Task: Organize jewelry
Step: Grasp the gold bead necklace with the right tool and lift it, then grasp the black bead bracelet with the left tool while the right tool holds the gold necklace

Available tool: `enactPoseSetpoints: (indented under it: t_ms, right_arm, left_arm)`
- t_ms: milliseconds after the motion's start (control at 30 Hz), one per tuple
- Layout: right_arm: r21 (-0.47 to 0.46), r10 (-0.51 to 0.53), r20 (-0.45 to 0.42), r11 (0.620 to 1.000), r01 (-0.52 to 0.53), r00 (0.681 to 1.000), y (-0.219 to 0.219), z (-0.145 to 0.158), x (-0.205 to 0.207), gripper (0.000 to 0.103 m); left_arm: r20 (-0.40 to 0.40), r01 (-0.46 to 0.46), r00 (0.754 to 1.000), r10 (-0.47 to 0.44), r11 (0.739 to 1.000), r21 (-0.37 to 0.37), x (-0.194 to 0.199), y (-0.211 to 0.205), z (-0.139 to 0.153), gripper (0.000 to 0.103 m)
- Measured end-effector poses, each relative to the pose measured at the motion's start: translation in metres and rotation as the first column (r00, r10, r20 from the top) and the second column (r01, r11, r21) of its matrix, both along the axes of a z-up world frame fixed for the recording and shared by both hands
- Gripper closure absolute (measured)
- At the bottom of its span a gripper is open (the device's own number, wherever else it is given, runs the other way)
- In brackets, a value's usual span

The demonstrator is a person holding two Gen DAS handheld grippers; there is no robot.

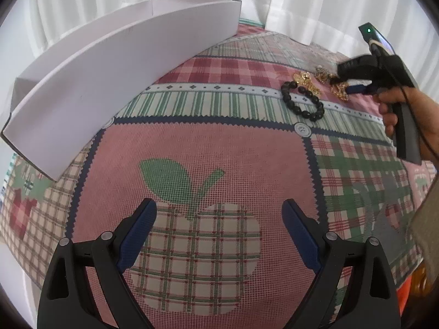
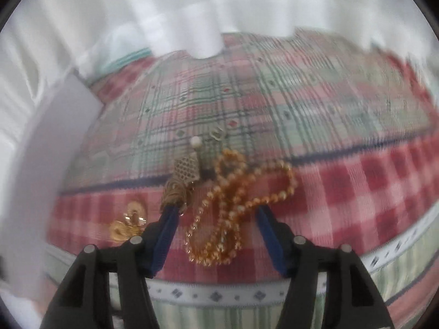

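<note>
We are looking at a right wrist view smeared by blur, so the far tablecloth and white curtain (image 2: 109,13) are hard to read, and in the left wrist view the right gripper's (image 1: 354,89) fingers are hiding part of the gold jewelry. A patchwork tablecloth (image 1: 219,137) in pink, red and green plaid with an apple motif is covering the whole surface, with white drapery hanging behind it. A long white box (image 1: 109,82) is sitting at the far left, its long axis running from near left to far centre, its interior hidden from us. The left gripper (image 1: 219,235) is hovering released over the apple, nothing between its fingers. The right gripper (image 2: 216,233) is standing partly open, its pads not pressing anything; a gold bead chain (image 2: 233,205) is lying looped between them, stretching away from the camera. A black bead bracelet (image 1: 301,101) is lying as a ring just beside the gold pieces, and gold earrings (image 2: 127,223) are lying left of the right gripper's fingers.
</note>
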State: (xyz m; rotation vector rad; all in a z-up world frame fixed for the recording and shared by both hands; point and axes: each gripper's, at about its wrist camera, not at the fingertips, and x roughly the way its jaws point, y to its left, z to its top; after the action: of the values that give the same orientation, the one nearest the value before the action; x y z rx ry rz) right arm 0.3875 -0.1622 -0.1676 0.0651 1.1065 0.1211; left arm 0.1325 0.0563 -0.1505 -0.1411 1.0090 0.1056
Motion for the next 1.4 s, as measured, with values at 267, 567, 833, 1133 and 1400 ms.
enactPoseSetpoints:
  t_ms: [267, 567, 833, 1133, 1400]
  right_arm:
    - [0.085, 0.077, -0.023, 0.994, -0.075, 0.997, -0.039, 0.008, -0.046, 0.095]
    - [0.169, 0.205, -0.095, 0.968, -0.187, 0.974, -0.071, 0.008, -0.147, 0.095]
    - [0.18, 0.088, 0.079, 0.978, -0.101, 0.993, -0.099, 0.018, -0.213, 0.046]
    - [0.149, -0.006, 0.149, 0.989, -0.016, 0.989, -0.119, 0.015, -0.238, 0.046]
    - [0.16, 0.007, 0.169, 0.986, -0.034, 0.986, -0.115, 0.014, -0.248, 0.046]
  left_arm:
    - [0.005, 0.003, 1.0, -0.003, 1.0, -0.002, -0.003, 0.002, 0.002, 0.01]
    - [0.012, 0.038, 0.999, -0.038, 0.999, 0.029, -0.012, -0.01, 0.01, 0.01]
    - [-0.046, 0.065, 0.997, -0.067, 0.997, -0.046, 0.002, -0.015, 0.008, 0.01]
    - [-0.006, 0.14, 0.99, -0.141, 0.988, -0.06, 0.06, -0.037, 0.041, 0.01]
    - [-0.026, 0.018, 0.999, -0.02, 0.997, -0.076, 0.148, -0.045, 0.024, 0.01]
